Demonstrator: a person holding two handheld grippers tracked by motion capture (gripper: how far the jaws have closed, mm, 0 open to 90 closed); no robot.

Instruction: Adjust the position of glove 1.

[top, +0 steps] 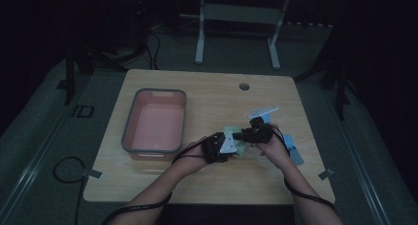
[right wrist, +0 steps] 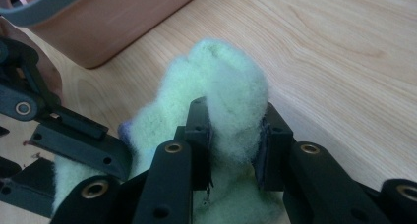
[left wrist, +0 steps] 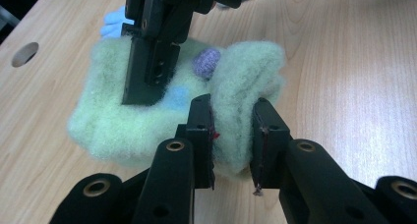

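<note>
A fuzzy pale green cloth with a purple dot and a blue dot lies bunched on the wooden table, between both hands. In the left gripper view, my left gripper is shut on a raised fold of the green cloth. A black finger of the right gripper presses into the cloth from above. In the right gripper view, my right gripper is shut on another thick fold of the cloth, with the left gripper's jaws at the lower left. In the high view the left gripper and right gripper meet over the cloth.
A pink bin with a grey rim stands to the left of the hands, its wall close behind the cloth. A light blue item lies at the right beside the right hand. A cable hole sits near the table's far edge.
</note>
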